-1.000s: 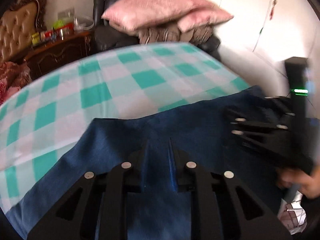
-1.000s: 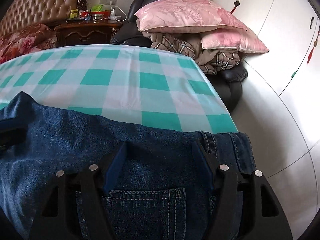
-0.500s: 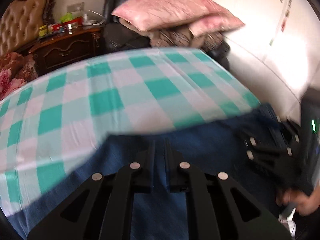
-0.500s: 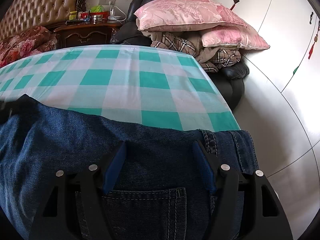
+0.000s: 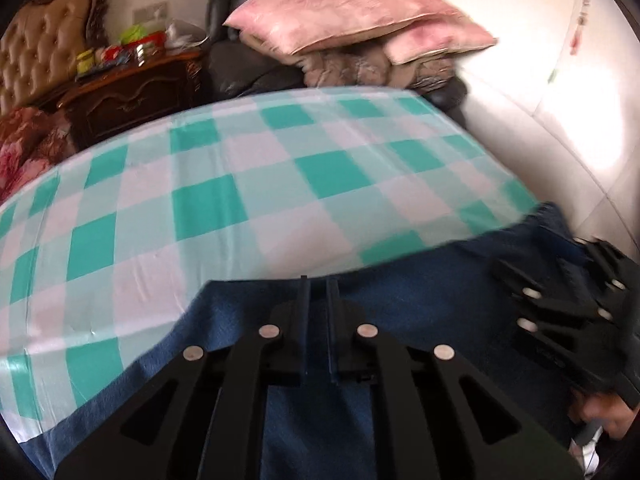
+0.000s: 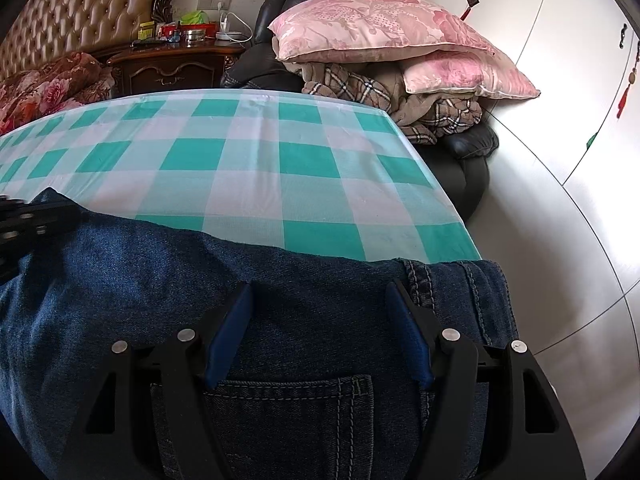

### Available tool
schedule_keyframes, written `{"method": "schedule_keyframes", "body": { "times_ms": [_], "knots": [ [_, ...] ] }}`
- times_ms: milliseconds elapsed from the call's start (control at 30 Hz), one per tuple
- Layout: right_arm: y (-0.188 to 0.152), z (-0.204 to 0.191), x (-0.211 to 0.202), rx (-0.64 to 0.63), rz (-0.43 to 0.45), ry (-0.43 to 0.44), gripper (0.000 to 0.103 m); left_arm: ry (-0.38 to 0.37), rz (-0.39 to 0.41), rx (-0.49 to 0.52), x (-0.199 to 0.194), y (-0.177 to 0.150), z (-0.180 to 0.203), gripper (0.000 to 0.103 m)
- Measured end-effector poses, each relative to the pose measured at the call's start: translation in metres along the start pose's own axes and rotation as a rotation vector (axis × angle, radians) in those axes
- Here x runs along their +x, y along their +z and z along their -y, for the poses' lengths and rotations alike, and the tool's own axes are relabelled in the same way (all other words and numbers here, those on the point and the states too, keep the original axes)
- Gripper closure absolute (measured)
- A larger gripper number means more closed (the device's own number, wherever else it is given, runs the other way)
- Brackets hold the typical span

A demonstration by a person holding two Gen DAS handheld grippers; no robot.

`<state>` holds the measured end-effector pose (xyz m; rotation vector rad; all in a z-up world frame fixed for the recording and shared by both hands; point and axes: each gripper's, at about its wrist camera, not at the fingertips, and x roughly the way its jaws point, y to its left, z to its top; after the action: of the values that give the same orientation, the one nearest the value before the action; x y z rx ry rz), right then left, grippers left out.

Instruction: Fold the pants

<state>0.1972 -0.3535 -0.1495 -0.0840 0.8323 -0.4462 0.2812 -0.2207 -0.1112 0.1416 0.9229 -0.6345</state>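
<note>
Item: jeans (image 6: 280,312) on checked cloth (image 6: 248,168); left gripper (image 5: 318,292) clenched on denim edge, right gripper (image 6: 320,300) released above waistband — risk: thin pinch slipping, fold skewing.

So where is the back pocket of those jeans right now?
In the right wrist view the back pocket sits at the bottom centre, just below the right gripper, on the jeans lying over the checked cloth.

The left gripper (image 5: 318,286) has its jaws nearly together over the jeans (image 5: 420,300). Beyond its tips lies the checked cloth (image 5: 240,200). To its right, the right gripper (image 5: 520,280) rests on the jeans.
</note>
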Motion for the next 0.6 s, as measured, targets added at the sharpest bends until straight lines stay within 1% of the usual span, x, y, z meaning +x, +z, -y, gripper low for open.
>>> {"method": "schedule_keyframes", "body": {
  "times_ms": [67,133,167,200,300,400,500,533,600],
  "knots": [
    [0.0,0.0,0.0,0.0,0.0,0.0,0.038,0.011,0.008,-0.062,0.002,0.004,-0.014,0.095],
    [0.0,0.0,0.0,-0.001,0.0,-0.001,0.038,0.04,0.027,-0.085,-0.004,0.006,-0.021,0.095],
    [0.0,0.0,0.0,0.0,0.0,0.0,0.038,0.04,0.038,-0.093,-0.008,0.006,-0.023,0.093],
    [0.0,0.0,0.0,0.0,0.0,0.0,0.038,0.024,0.051,-0.096,-0.015,0.004,-0.023,0.089],
    [0.0,0.0,0.0,-0.004,-0.006,-0.003,0.038,0.024,0.062,-0.042,-0.028,-0.004,-0.009,0.089],
    [0.0,0.0,0.0,-0.003,-0.006,-0.003,0.038,-0.017,0.037,-0.013,-0.029,-0.015,0.008,0.089],
    [0.0,0.0,0.0,-0.004,-0.007,-0.004,0.038,-0.013,0.003,0.041,-0.021,-0.026,0.027,0.089],
    [0.0,0.0,0.0,-0.003,-0.007,-0.002,0.038,-0.004,-0.016,0.045,-0.015,-0.029,0.029,0.089],
    [0.0,0.0,-0.001,-0.002,-0.008,0.0,0.038,-0.009,0.003,0.001,-0.013,-0.028,0.018,0.089]
  ]
}}
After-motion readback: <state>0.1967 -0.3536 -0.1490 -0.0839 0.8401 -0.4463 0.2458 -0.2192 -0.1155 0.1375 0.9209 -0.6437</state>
